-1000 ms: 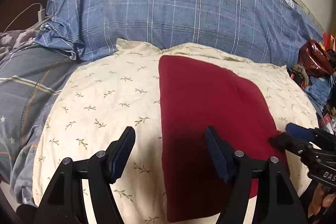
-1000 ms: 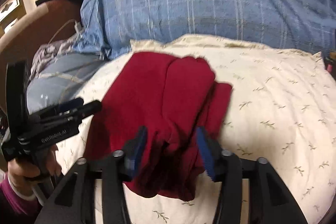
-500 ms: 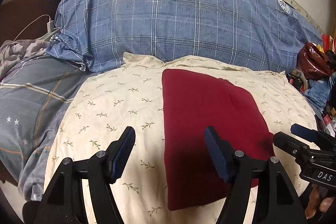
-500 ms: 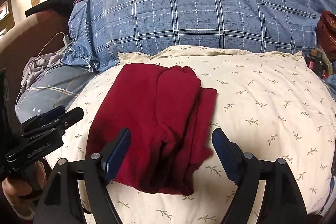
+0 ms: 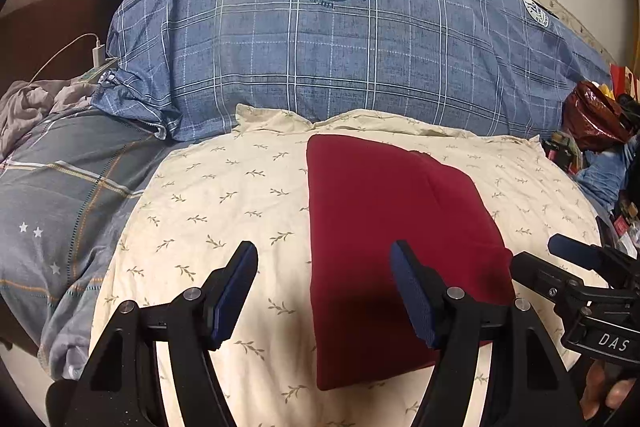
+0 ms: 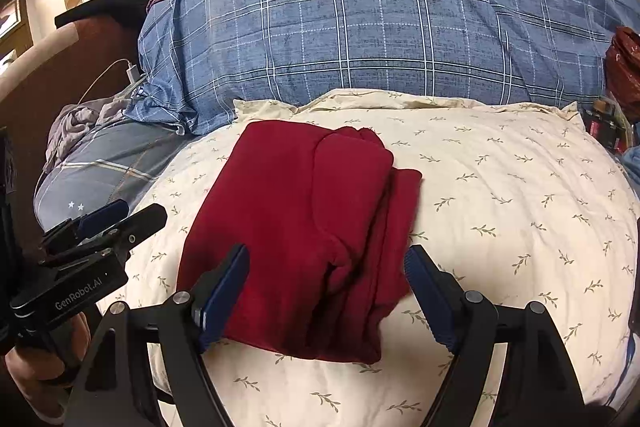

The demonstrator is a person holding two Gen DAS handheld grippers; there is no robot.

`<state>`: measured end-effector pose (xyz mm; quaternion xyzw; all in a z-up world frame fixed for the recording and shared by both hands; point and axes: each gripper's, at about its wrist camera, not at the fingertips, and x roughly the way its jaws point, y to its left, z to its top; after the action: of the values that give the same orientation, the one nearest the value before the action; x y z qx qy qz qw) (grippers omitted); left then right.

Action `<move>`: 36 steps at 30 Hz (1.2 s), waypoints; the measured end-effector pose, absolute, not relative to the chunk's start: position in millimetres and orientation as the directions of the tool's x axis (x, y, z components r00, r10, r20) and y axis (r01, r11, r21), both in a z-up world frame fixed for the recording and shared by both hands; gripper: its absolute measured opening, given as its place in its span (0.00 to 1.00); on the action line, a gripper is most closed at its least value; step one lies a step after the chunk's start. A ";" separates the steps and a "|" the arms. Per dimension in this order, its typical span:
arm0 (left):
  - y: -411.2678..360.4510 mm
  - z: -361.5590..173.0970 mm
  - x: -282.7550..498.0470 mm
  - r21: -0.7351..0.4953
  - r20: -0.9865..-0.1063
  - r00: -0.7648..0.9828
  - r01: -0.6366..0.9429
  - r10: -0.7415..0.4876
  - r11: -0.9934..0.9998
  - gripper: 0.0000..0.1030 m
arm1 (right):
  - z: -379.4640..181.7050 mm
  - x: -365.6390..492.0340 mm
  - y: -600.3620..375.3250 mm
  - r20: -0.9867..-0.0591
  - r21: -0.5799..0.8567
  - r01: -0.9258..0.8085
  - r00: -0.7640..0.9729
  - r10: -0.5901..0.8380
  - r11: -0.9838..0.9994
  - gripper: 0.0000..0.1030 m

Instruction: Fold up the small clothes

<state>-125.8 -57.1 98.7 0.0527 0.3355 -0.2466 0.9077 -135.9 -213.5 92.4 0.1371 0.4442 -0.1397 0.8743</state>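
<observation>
A dark red garment (image 5: 392, 235) lies folded into a thick rectangle on a cream pillow with a leaf print (image 5: 224, 211). In the right wrist view the garment (image 6: 304, 227) shows stacked layers along its right edge. My left gripper (image 5: 324, 291) is open and empty, held above the garment's near left edge. My right gripper (image 6: 326, 297) is open and empty, its jaws spread wide above the garment's near end. Each gripper shows in the other's view: the right one (image 5: 576, 267) at the garment's right, the left one (image 6: 104, 227) at its left.
A large blue plaid pillow (image 5: 340, 51) stands behind the cream one. A grey plaid blanket (image 5: 60, 195) lies to the left, with a white charger and cable (image 5: 98, 55) beyond it. A dark red shiny bag (image 5: 592, 115) and clutter sit at the right.
My right gripper has opened, let go of the garment's near end and drawn back. My left gripper has drawn back a little and stayed open. The garment lies still.
</observation>
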 end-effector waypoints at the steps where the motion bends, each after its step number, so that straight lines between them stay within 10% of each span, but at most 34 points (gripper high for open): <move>1: -57.0 98.8 -125.4 -0.071 -0.635 0.652 0.484 -0.413 0.872 0.66 | 91.5 -135.4 -213.1 -0.817 0.115 0.365 0.564 -0.121 0.924 0.79; 36: -60.5 86.2 -109.4 -0.079 -0.660 0.640 0.462 -0.394 0.883 0.65 | 72.4 -123.6 -203.3 -0.852 0.124 0.362 0.516 -0.088 0.924 0.79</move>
<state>-109.4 -60.5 86.2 0.0485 0.3523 -0.2368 0.9041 -123.6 -203.3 72.4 0.1443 0.4740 -0.1310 0.8587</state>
